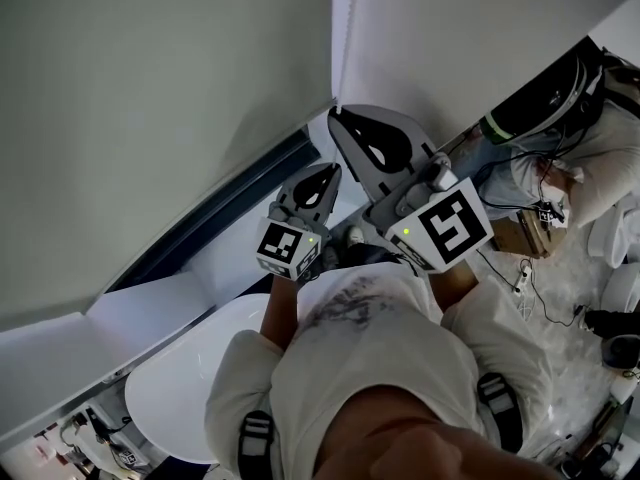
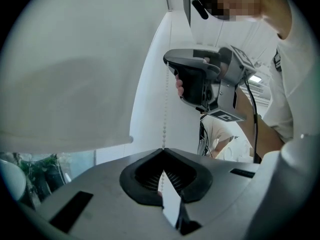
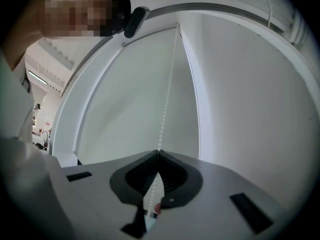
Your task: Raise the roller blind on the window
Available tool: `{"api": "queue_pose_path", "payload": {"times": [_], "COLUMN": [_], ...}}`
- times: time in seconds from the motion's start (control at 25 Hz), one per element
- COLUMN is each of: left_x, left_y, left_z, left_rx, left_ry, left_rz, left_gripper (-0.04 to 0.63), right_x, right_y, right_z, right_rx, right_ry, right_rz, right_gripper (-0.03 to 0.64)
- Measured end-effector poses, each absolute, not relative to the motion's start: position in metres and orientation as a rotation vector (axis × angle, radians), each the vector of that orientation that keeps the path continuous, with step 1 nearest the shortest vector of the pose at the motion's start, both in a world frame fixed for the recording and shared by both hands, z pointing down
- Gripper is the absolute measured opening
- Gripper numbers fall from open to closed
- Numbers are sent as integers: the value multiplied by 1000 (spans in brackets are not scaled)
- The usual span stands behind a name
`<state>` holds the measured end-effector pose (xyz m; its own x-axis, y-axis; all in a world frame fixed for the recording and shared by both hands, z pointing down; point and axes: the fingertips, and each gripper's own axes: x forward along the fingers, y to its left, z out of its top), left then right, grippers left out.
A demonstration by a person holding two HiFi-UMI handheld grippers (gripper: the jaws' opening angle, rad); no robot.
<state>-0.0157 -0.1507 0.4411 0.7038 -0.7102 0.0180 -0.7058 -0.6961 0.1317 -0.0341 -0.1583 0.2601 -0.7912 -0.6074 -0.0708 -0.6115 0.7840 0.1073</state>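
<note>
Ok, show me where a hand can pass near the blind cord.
Free: the white sill between the window frame and the round table. Crowded: along the bead chain, where the left gripper and right gripper are shut on it, and the cable-strewn floor at right.

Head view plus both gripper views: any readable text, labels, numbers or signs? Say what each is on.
No readable words or numbers in any view.
Left tool's marker cube: black-and-white square code, not text.
Right tool's marker cube: same, not text.
Brown box on the floor: any print too small to read.
</note>
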Motion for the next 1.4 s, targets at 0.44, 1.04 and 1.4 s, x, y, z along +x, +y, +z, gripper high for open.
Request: {"api": "queue_pose_path", "payload": {"times": [0.44, 1.04, 1.4], "left_x": [-18, -22, -23], "left_y": [-143, -131, -125], "left_z": [481, 542, 581], "left_rx": [2747, 2670, 2637], "left_ry": [-1124, -1102, -1091], "left_rz": [-41, 36, 96], "left_gripper": [8, 8, 8], "right_x": [-34, -37, -40], "right_y": [-150, -139, -133], "right_z": [296, 355, 393], "right_rx": [-1014, -1042, -1065], "right_ry": [2903, 2951, 3021], "right_rz": [181, 144, 127], "right_gripper": [61, 61, 61]}}
